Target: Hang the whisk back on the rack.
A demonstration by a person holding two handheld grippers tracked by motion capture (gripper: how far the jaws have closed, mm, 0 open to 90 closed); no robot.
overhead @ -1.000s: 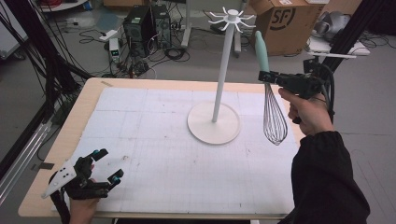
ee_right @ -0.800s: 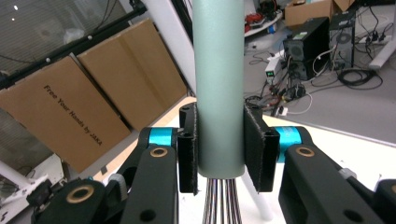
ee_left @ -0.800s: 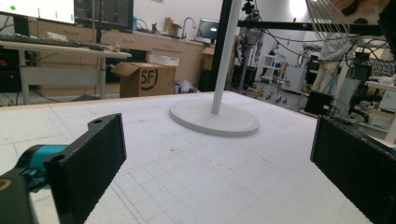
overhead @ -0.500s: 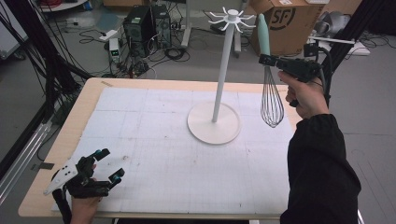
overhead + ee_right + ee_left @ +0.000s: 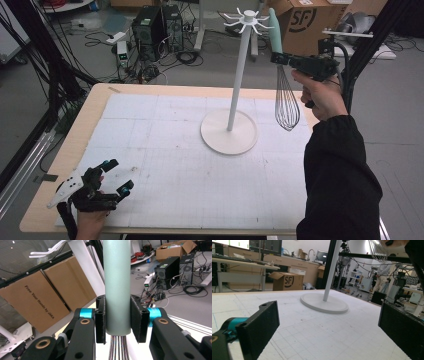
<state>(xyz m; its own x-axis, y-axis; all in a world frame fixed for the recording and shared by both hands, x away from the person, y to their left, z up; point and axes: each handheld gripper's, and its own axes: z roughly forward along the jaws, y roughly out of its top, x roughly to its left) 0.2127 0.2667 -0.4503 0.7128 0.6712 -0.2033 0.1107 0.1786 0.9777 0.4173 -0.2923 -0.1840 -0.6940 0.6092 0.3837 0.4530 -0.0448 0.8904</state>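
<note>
Our left gripper (image 5: pixel 114 176) rests at the near left corner of the surface (image 5: pixel 165 150), its jaws spread wide with nothing between them. In the left gripper view the two black pads (image 5: pixel 259 325) stand well apart, and past them we see the white grid sheet and the round base of the stand (image 5: pixel 324 303).

Farther out, near the middle of the surface, the stand (image 5: pixel 235 85) rises upright from its disc base to a ring of hooks at the top.

Farther still, on the right side, our right gripper (image 5: pixel 278 58) is clamped on the whisk (image 5: pixel 286 100). We hold the whisk in the air, upright, handle up and wire cage hanging down, beside the stand's pole and clear of the surface. The tip of the mint handle reaches up near the hooks; we cannot tell whether it touches one. In the right gripper view the pads (image 5: pixel 100 317) press on both sides of the handle (image 5: pixel 117 285), just above where the wires leave it.
</note>
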